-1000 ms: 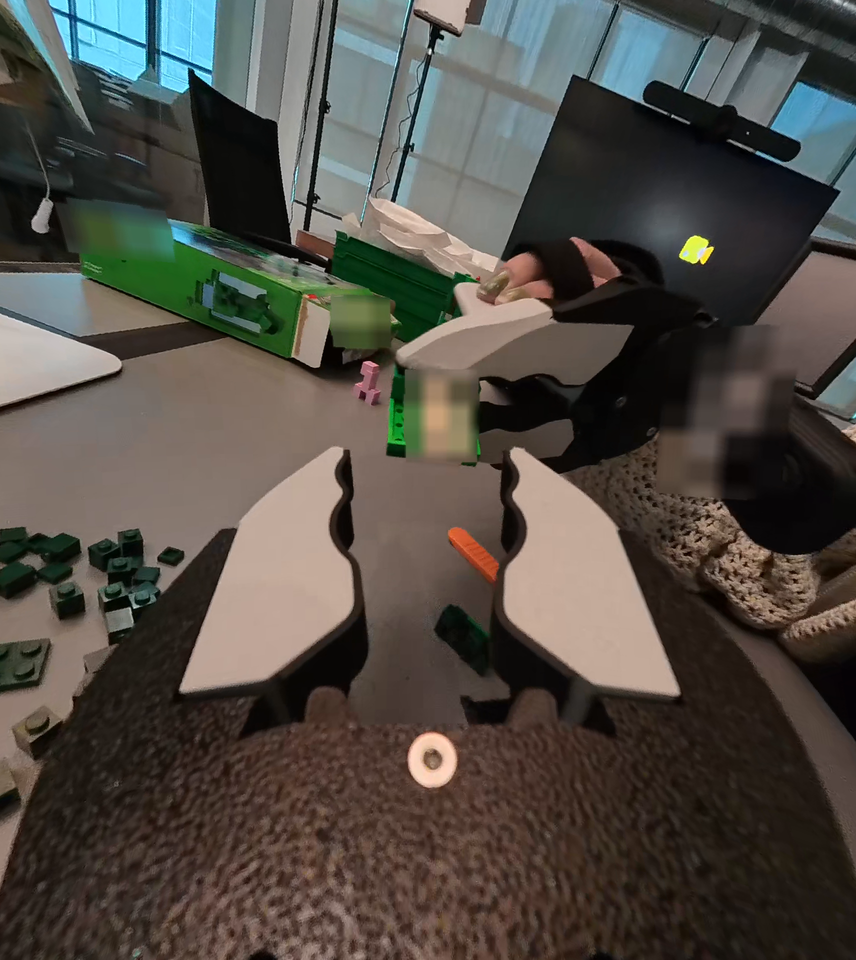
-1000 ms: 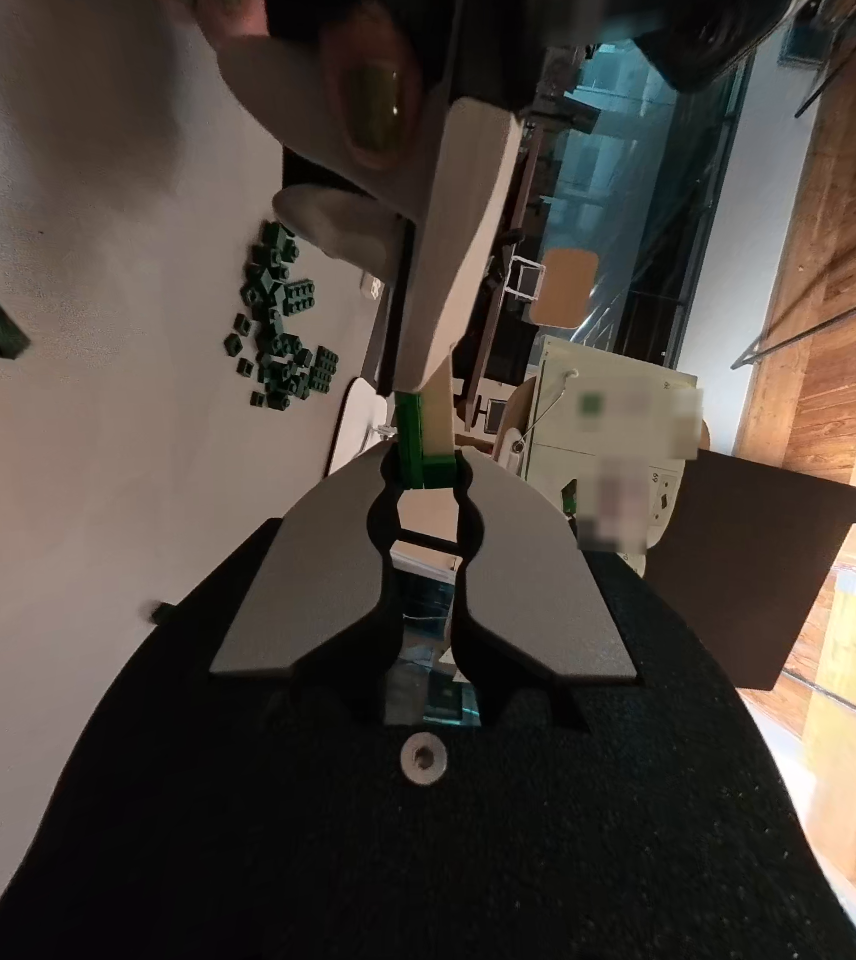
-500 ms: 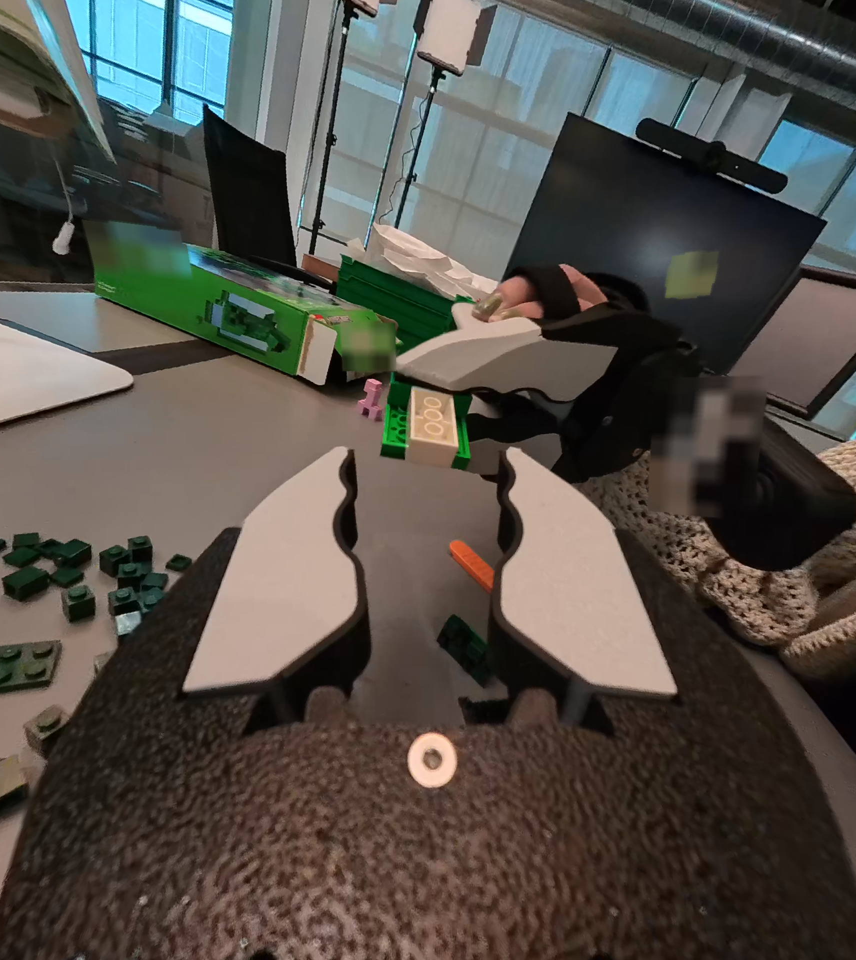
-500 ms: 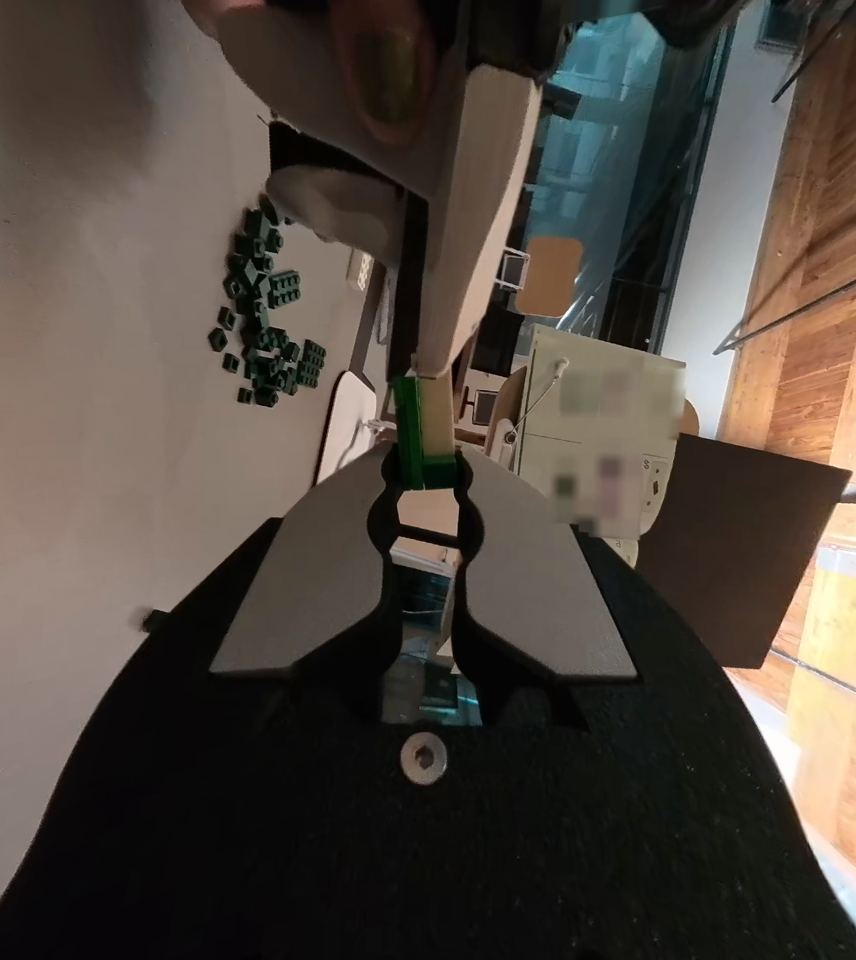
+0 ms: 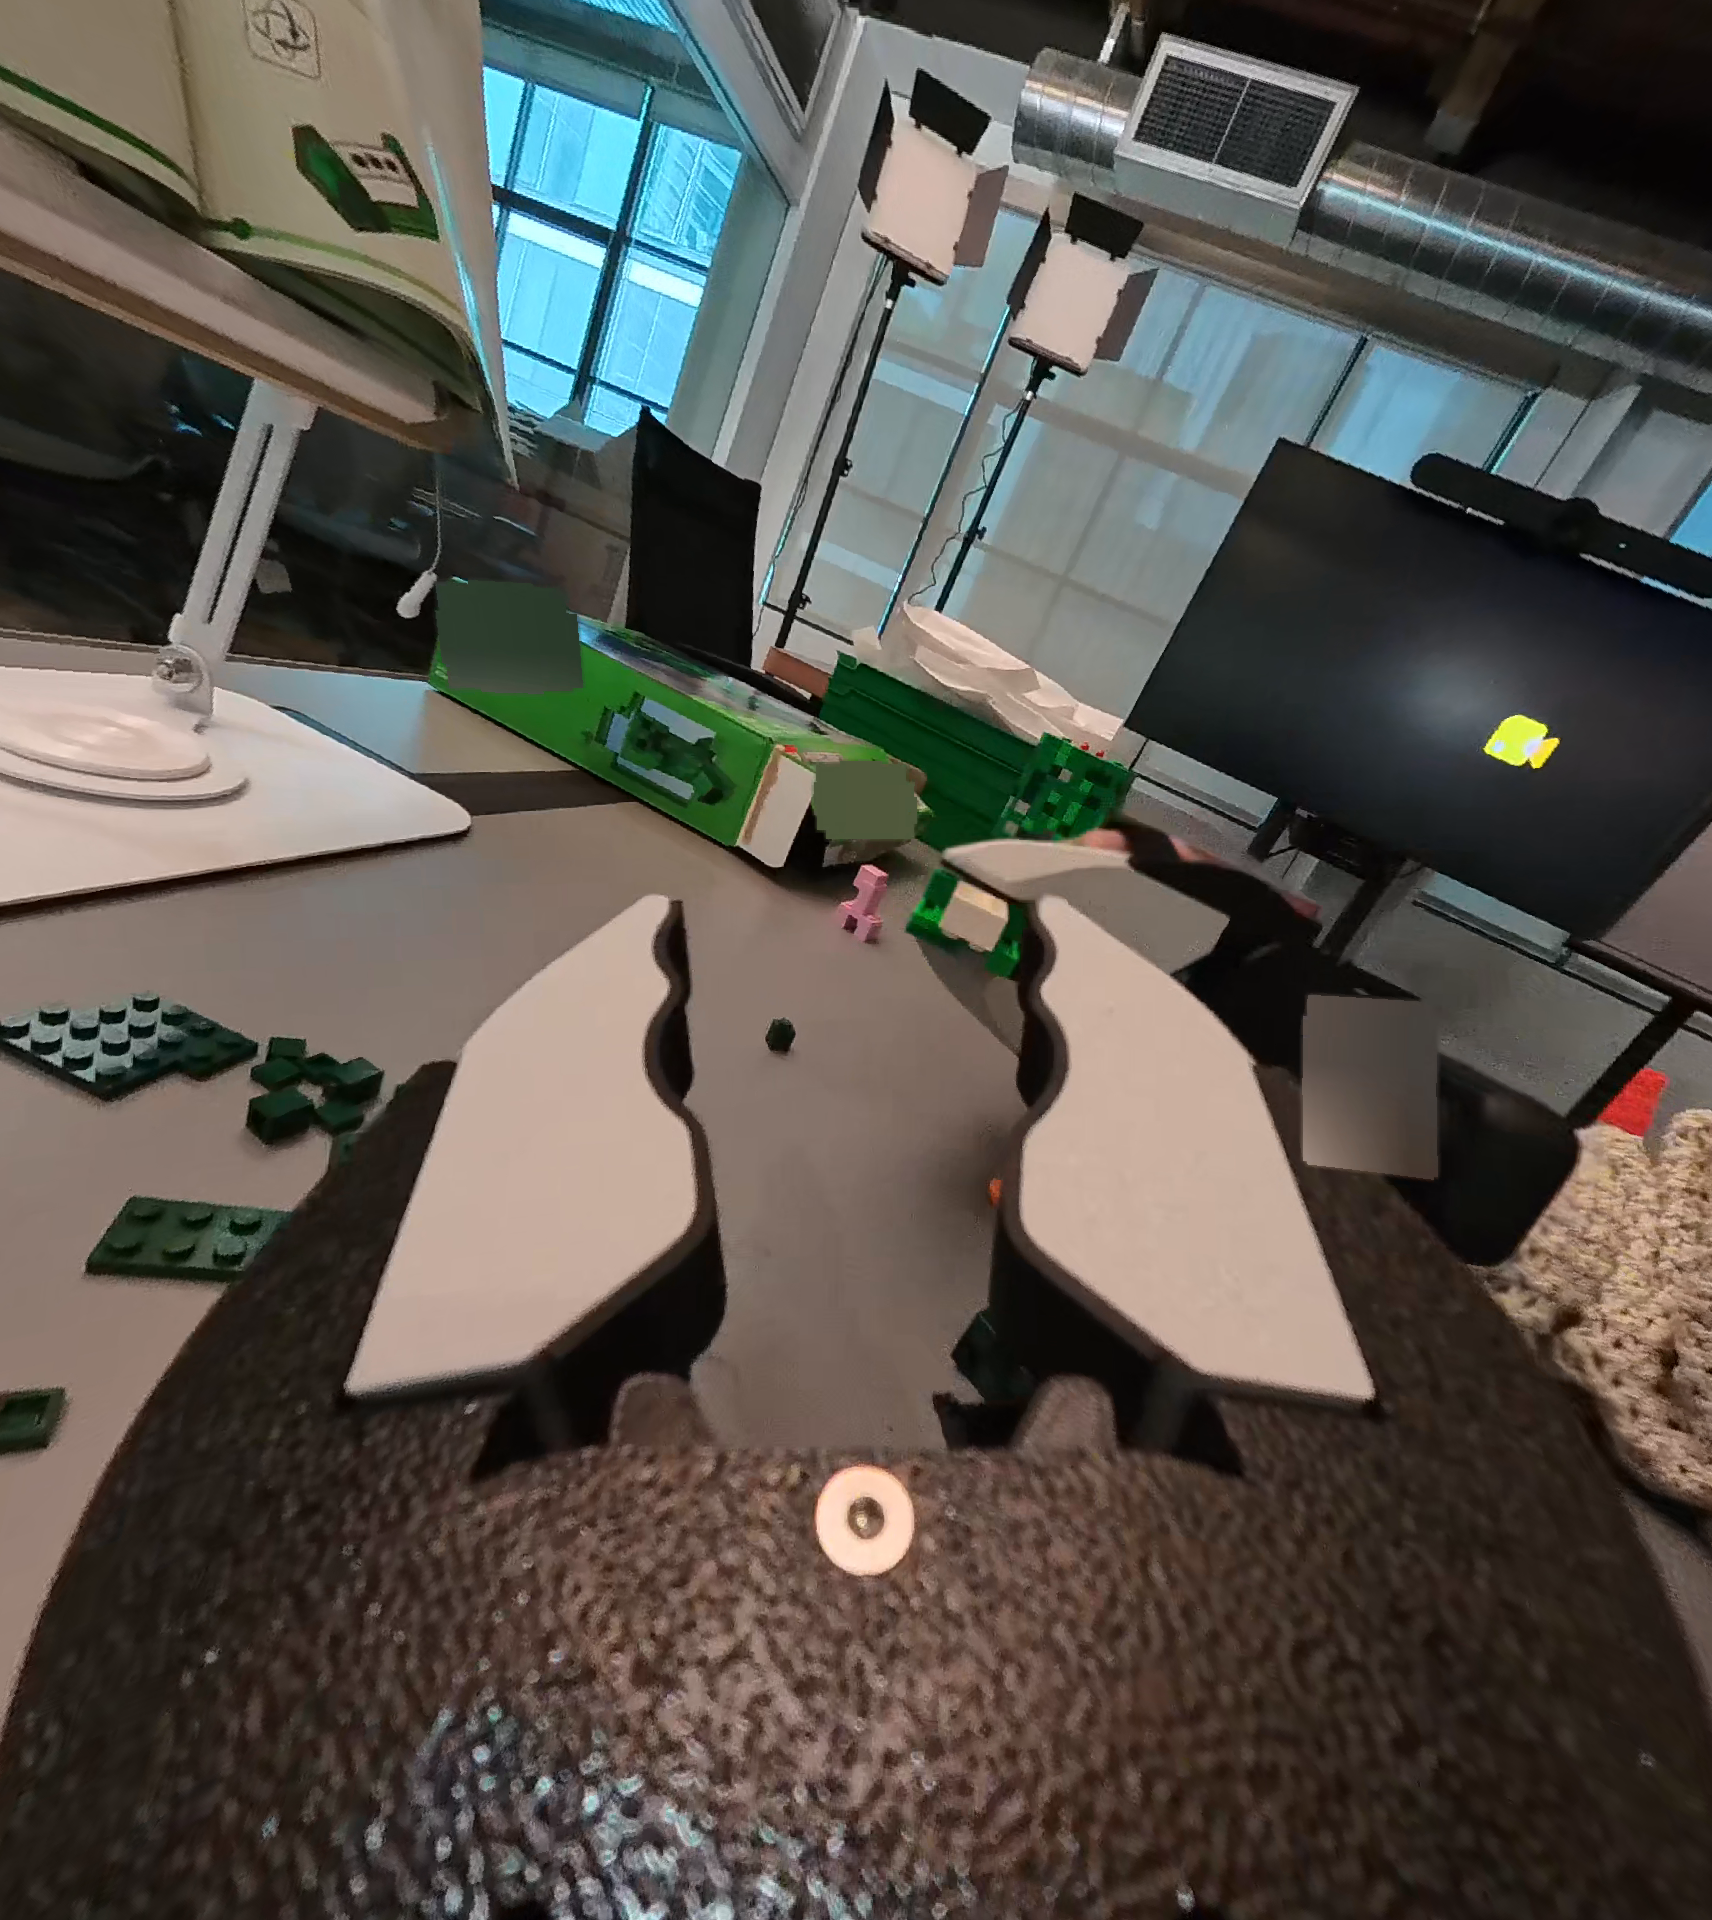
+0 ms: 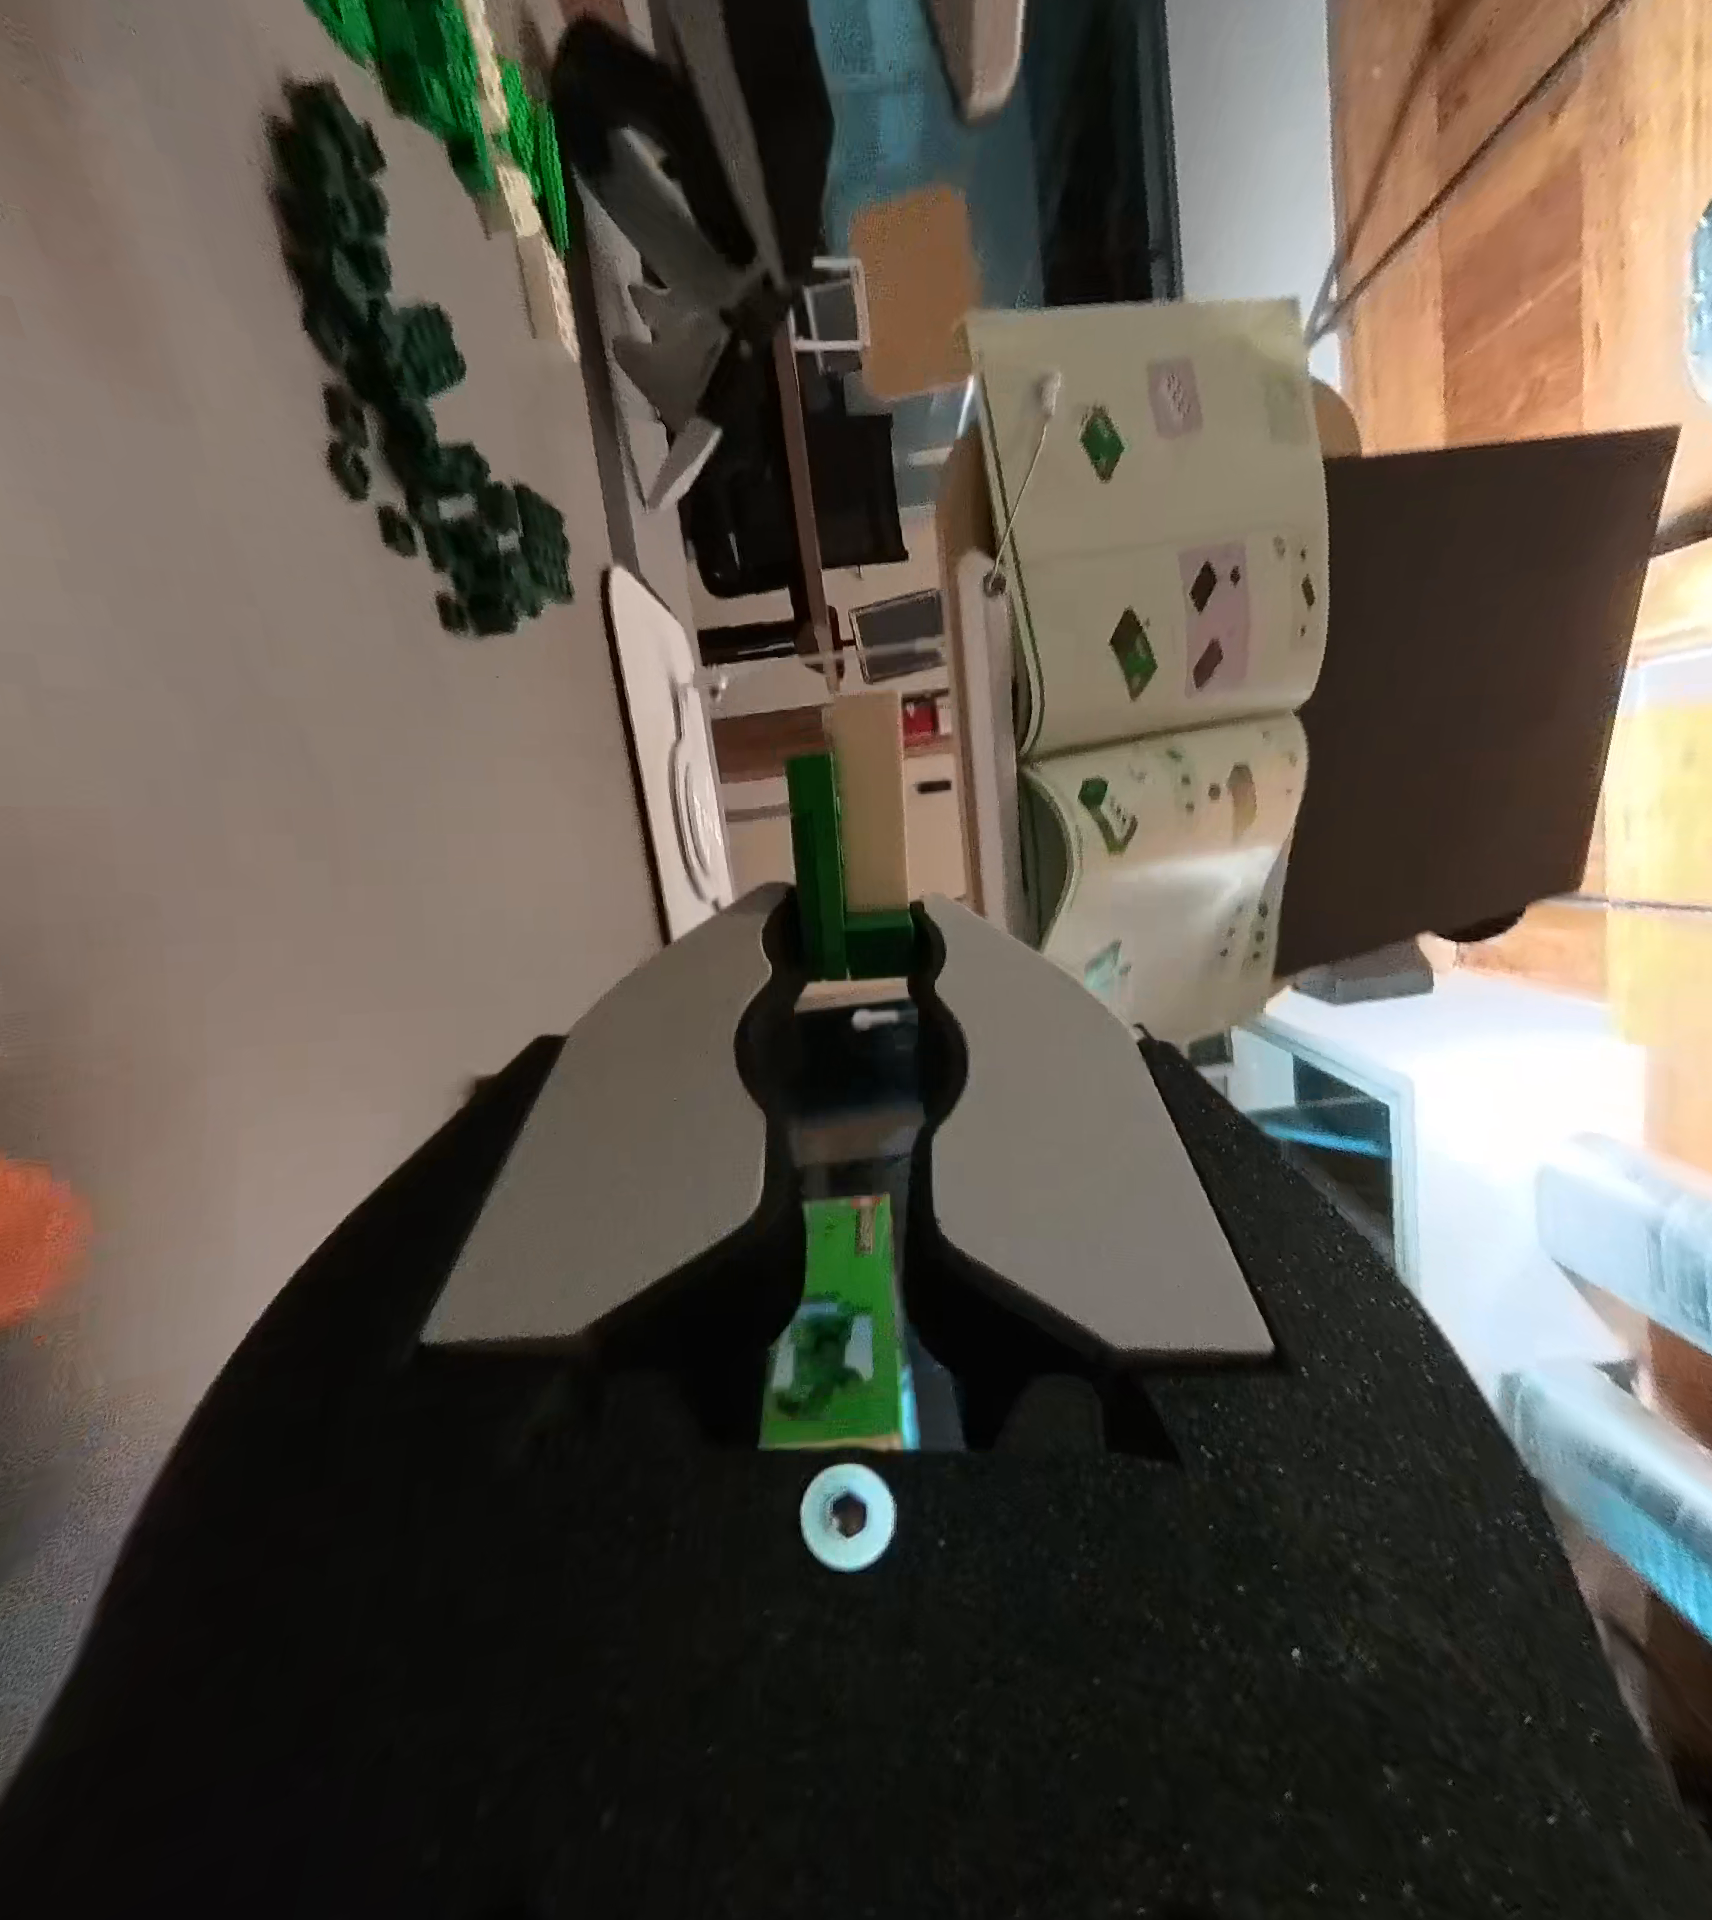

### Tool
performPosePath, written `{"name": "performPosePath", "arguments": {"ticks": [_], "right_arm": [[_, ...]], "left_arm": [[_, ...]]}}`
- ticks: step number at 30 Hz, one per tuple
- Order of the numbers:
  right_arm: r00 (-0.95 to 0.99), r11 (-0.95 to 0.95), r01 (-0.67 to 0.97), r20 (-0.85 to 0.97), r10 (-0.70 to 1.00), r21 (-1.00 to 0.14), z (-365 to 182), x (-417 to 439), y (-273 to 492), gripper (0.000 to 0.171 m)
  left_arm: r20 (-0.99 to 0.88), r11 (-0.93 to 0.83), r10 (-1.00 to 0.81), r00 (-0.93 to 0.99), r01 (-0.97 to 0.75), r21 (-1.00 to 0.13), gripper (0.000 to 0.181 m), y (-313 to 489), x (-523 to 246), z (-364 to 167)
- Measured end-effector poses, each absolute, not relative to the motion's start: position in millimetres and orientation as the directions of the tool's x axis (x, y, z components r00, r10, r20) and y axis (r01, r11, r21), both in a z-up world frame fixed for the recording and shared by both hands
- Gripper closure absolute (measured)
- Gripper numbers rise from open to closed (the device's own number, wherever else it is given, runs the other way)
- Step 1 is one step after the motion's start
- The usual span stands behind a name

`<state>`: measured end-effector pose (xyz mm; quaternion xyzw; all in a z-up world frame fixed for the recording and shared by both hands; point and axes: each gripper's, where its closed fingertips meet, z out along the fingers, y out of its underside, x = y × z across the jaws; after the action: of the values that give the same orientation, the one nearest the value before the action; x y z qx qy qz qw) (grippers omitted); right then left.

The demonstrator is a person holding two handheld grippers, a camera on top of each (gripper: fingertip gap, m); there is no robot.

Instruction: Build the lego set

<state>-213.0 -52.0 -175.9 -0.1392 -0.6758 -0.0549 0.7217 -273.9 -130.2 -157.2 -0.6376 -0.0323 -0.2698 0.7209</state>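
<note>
The left gripper, jaws wide and empty, has been drawn back from the small green-and-cream brick assembly, clamped by the right gripper above the grey table; dark green loose plates are scattered near its left edge.

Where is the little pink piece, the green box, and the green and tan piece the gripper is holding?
pink piece (image 5: 865, 902), left wrist view, its middle.
green box (image 5: 665, 732), left wrist view, its printed side.
green and tan piece (image 6: 847, 831), right wrist view, where green meets tan, above the right gripper (image 6: 852, 920).

No legible writing, printed instruction booklet pages and green box print unreadable
</note>
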Motion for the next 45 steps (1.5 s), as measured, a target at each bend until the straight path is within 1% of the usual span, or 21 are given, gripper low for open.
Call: {"name": "performPosePath", "arguments": {"ticks": [3, 5, 8, 14, 18, 20, 23, 28, 31, 34, 36, 39, 45], "right_arm": [[0.080, 0.944, 0.264, 0.980, 0.181, -0.196, -187.7, -200.5, -44.1, 0.154], [0.075, 0.939, 0.264, 0.975, 0.210, -0.222, -191.6, -199.6, -39.0, 0.154], [0.064, 0.934, 0.209, 0.957, 0.282, -0.289, -193.0, -206.7, -41.5, 0.153], [0.007, 0.934, 0.125, 0.942, 0.336, -0.334, -198.2, -208.0, -54.3, 0.154], [-0.003, 0.920, 0.114, 0.926, 0.378, -0.376, -198.3, -208.2, -53.2, 0.153], [0.002, 0.910, 0.107, 0.916, 0.402, -0.399, -196.8, -208.7, -52.4, 0.154], [-0.003, 0.902, 0.096, 0.906, 0.423, -0.421, -196.7, -210.8, -53.4, 0.154], [-0.014, 0.894, 0.063, 0.895, 0.446, -0.445, -195.6, -212.3, -58.3, 0.153], [-0.003, 0.891, 0.052, 0.893, 0.451, -0.450, -192.7, -208.2, -58.3, 0.153], [0.010, 0.878, 0.026, 0.878, 0.478, -0.478, -187.8, -204.1, -58.9, 0.154], [0.011, 0.867, 0.006, 0.867, 0.498, -0.498, -185.5, -204.1, -61.1, 0.154], [0.014, 0.860, -0.012, 0.860, 0.510, -0.510, -183.4, -202.5, -62.5, 0.154], [0.000, 0.826, -0.069, 0.828, 0.561, -0.559, -179.0, -202.2, -69.3, 0.154]], "left_arm": [[0.367, 0.087, -0.322, 0.872, 0.414, -0.906, 0.120, -132.1, -277.4, -153.9], [0.343, 0.139, -0.296, 0.891, 0.396, -0.908, 0.119, -134.7, -281.7, -149.9], [0.310, 0.201, -0.266, 0.913, 0.367, -0.908, 0.116, -138.2, -287.4, -145.0], [0.265, 0.245, -0.257, 0.929, 0.328, -0.912, 0.117, -140.5, -288.5, -140.6], [0.231, 0.259, -0.186, 0.955, 0.274, -0.926, 0.120, -138.7, -292.9, -141.2], [0.195, 0.270, -0.131, 0.972, 0.224, -0.936, 0.120, -140.1, -295.5, -141.0], [0.144, 0.287, 0.001, 0.990, 0.138, -0.948, 0.121, -146.3, -306.8, -140.5], [0.126, 0.309, 0.189, 0.974, 0.063, -0.949, 0.122, -159.1, -324.2, -139.1], [0.168, 0.333, 0.331, 0.929, 0.051, -0.942, 0.125, -169.5, -331.9, -140.2], [0.243, 0.441, 0.391, 0.888, 0.051, -0.896, 0.129, -179.4, -326.5, -133.5], [0.201, 0.404, 0.430, 0.880, 0.011, -0.915, 0.130, -173.5, -325.7, -134.1], [0.078, 0.301, 0.470, 0.879, -0.076, -0.951, 0.128, -160.3, -329.5, -135.7], [-0.056, 0.204, 0.477, 0.877, -0.173, -0.964, 0.130, -150.2, -325.0, -137.6]]}}
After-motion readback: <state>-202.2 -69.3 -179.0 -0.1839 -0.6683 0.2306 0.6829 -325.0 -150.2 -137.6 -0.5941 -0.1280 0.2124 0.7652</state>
